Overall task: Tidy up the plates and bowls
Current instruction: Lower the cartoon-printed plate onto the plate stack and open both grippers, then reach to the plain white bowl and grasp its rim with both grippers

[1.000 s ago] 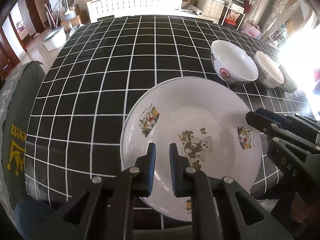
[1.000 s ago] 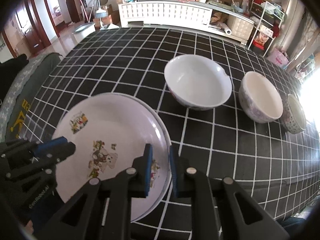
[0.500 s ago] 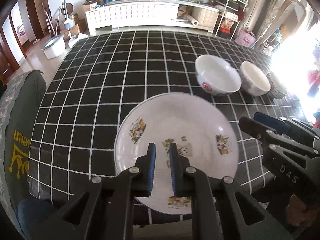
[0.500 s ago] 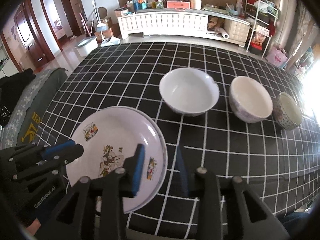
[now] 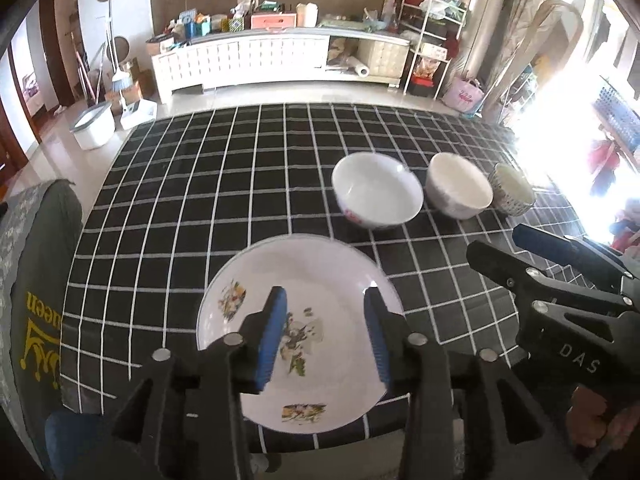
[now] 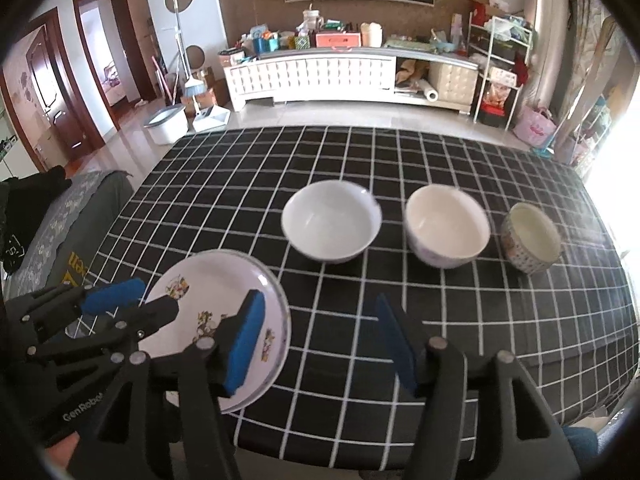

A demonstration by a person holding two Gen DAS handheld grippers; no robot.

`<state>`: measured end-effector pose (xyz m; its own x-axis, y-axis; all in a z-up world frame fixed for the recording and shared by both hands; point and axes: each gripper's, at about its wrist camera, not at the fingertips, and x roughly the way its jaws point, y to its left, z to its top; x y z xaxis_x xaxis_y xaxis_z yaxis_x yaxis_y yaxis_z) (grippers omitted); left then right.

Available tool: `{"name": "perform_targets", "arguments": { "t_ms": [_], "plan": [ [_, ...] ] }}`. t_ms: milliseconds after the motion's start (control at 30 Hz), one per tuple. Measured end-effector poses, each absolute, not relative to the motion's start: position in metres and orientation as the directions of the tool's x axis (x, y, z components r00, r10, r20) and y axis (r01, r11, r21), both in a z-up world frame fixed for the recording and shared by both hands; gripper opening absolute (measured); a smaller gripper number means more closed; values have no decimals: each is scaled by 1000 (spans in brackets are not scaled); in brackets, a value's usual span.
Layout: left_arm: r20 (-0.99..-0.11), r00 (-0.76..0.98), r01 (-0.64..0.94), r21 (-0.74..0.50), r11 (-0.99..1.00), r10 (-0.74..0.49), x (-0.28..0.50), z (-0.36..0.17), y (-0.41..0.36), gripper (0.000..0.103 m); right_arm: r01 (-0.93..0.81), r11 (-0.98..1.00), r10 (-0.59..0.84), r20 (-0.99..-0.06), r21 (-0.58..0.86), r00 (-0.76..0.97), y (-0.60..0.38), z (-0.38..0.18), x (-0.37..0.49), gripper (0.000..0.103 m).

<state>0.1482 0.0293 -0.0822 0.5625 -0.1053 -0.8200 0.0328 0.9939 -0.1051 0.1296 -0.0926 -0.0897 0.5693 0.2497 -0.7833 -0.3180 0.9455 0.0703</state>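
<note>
A white plate [image 5: 320, 276] with cartoon prints lies near the front edge of the black grid-cloth table [image 5: 200, 184]. My left gripper [image 5: 324, 306] hovers above the plate, its jaws opening with nothing pressed between the blue pads. The right gripper [image 6: 320, 306] hangs over the plate's [image 6: 208, 280] right rim, jaws also opening and empty. Each gripper shows in the other's view: right gripper [image 5: 498, 242], left gripper [image 6: 154, 298]. Three bowls stand in a row behind: a large white bowl [image 6: 332, 220], a cream bowl [image 6: 446, 226], a small patterned bowl [image 6: 530, 238].
A grey-covered seat [image 5: 36, 280] presses against the table's left side. Beyond the far edge are the floor, a white tub [image 6: 168, 124] and a long white cabinet [image 6: 312, 76]. A wide stretch of bare cloth [image 6: 248, 176] lies left of the bowls.
Both grippers have risen and drawn back from the plate. Their jaws, shut a second ago, now stand apart. The plate stays flat on the table.
</note>
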Motion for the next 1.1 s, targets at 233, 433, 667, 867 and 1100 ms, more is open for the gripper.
{"name": "perform_targets", "arguments": {
  "t_ms": [233, 433, 667, 867, 1100],
  "plan": [
    [-805, 582, 41, -107, 993, -111, 167, -64, 19, 46, -317, 945, 260, -775, 82, 576, -108, -81, 146, 66],
    [-815, 567, 58, -107, 993, -121, 196, -60, 8, 46, -331, 939, 277, -776, 93, 567, -113, -78, 170, 66],
    [-834, 542, 61, -83, 995, -102, 240, -69, 1, 46, -339, 936, 279, -787, 94, 550, -117, -90, 206, 66],
    [-861, 497, 50, -96, 994, -107, 272, -95, 1, 46, -363, 930, 261, -787, 50, 559, -113, -115, 233, 66],
    [-884, 458, 28, -87, 996, -90, 305, -124, 7, 46, -386, 921, 257, -815, 44, 520, -109, -145, 261, 66]
  ]
}}
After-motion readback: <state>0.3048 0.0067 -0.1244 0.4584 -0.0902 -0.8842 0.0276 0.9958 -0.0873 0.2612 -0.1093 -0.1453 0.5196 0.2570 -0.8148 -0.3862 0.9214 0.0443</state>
